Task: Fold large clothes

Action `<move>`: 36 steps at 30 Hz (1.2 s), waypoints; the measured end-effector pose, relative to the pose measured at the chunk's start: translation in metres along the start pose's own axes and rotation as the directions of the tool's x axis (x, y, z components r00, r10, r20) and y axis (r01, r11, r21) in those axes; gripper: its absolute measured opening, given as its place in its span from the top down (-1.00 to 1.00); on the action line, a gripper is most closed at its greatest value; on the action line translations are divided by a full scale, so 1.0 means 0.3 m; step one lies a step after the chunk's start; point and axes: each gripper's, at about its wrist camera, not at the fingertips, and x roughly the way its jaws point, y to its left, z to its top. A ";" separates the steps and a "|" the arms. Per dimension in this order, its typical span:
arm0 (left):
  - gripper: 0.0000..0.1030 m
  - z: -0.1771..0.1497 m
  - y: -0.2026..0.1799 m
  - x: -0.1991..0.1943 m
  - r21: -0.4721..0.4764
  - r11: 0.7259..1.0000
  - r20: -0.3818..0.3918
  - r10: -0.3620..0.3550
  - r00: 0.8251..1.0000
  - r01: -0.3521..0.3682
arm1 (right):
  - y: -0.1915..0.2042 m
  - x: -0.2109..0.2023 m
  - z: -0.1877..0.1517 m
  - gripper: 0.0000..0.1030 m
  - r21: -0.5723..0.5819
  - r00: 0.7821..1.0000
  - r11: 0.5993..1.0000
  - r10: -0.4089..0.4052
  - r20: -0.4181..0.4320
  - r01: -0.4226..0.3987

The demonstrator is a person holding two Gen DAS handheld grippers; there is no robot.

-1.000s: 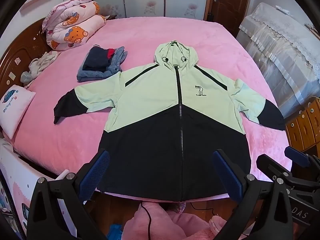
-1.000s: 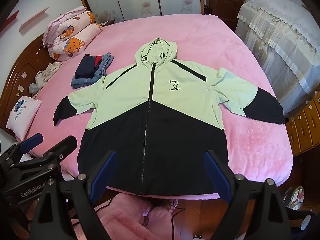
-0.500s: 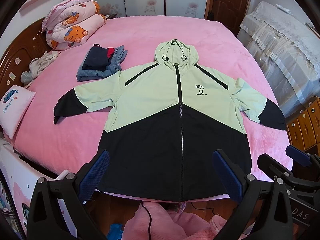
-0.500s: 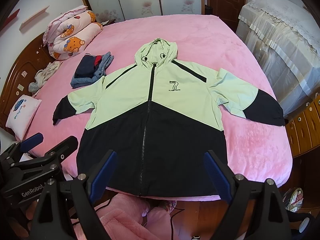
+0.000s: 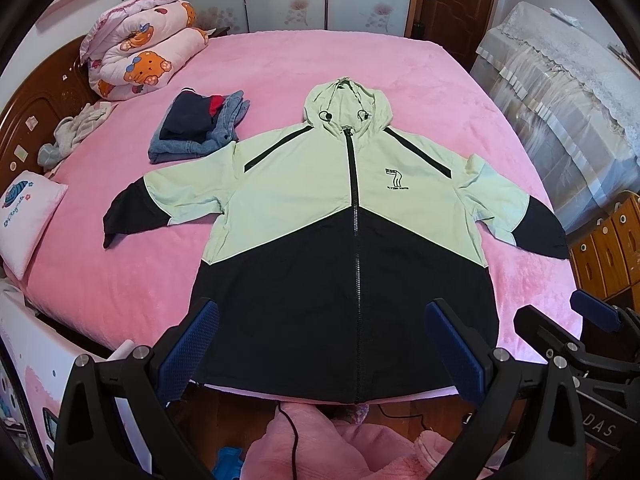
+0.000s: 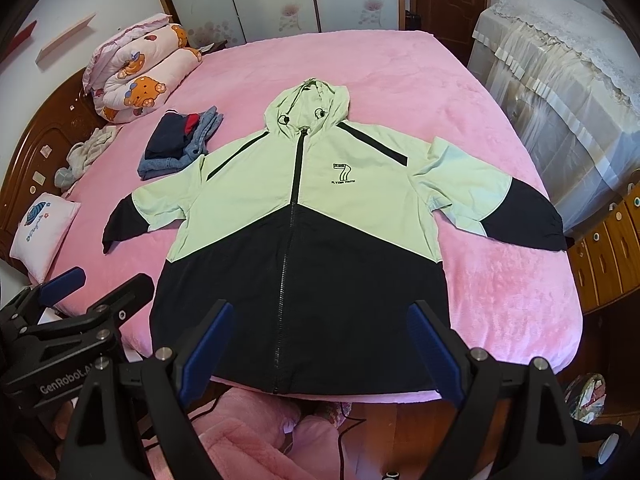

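Note:
A large hooded jacket [image 5: 344,216], pale green on top and black below, lies flat and zipped on the pink bed [image 5: 120,280], sleeves spread out; it also shows in the right wrist view [image 6: 304,216]. Its hem reaches the near bed edge. My left gripper [image 5: 320,348] is open and empty, held above the hem. My right gripper [image 6: 320,348] is open and empty too, held above the hem. Each gripper shows at the edge of the other's view.
A stack of folded clothes [image 5: 198,128] lies left of the hood. A rolled quilt [image 5: 144,60] and a small pillow [image 5: 24,216] sit by the wooden headboard at left. A covered piece of furniture [image 5: 560,92] and wooden drawers [image 5: 612,248] stand at right.
Both grippers have crept slightly forward toward the jacket; the jacket has not moved and the jaws stay open.

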 end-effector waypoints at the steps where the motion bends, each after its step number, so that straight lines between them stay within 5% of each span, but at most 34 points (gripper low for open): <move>1: -0.98 -0.003 0.001 0.002 -0.001 1.000 -0.003 -0.002 1.000 0.002 | -0.001 -0.002 0.003 -0.72 -0.001 1.000 1.000 -0.002 0.005 0.002; 6: -0.98 -0.016 0.012 0.019 -0.026 1.000 -0.046 0.002 0.999 -0.004 | 0.004 -0.022 -0.001 -0.72 -0.027 1.000 1.000 0.001 0.028 0.000; 11: -0.98 -0.032 0.074 0.012 -0.108 0.992 -0.045 -0.075 0.996 0.070 | 0.027 -0.017 -0.002 -0.72 -0.051 0.999 0.999 0.020 0.037 -0.018; 18: -0.98 -0.068 0.247 0.040 -0.243 0.969 -0.089 -0.062 0.994 0.038 | 0.056 0.054 0.008 -0.72 -0.090 0.997 0.994 -0.062 0.048 0.066; 21: -0.98 -0.088 0.341 0.068 -0.309 0.951 -0.118 -0.053 0.992 0.014 | 0.088 0.133 0.003 -0.72 -0.109 0.997 0.991 -0.080 -0.019 0.078; 29: -0.98 -0.097 0.651 0.213 -0.483 0.875 -0.207 -0.083 0.975 -0.028 | 0.240 0.302 0.017 -0.72 -0.152 0.981 0.985 -0.109 -0.161 0.085; 36: -0.98 -0.006 1.004 0.401 -0.648 0.761 -0.192 -0.119 0.974 -0.035 | 0.487 0.454 0.033 -0.72 -0.285 0.952 0.953 -0.179 -0.249 0.105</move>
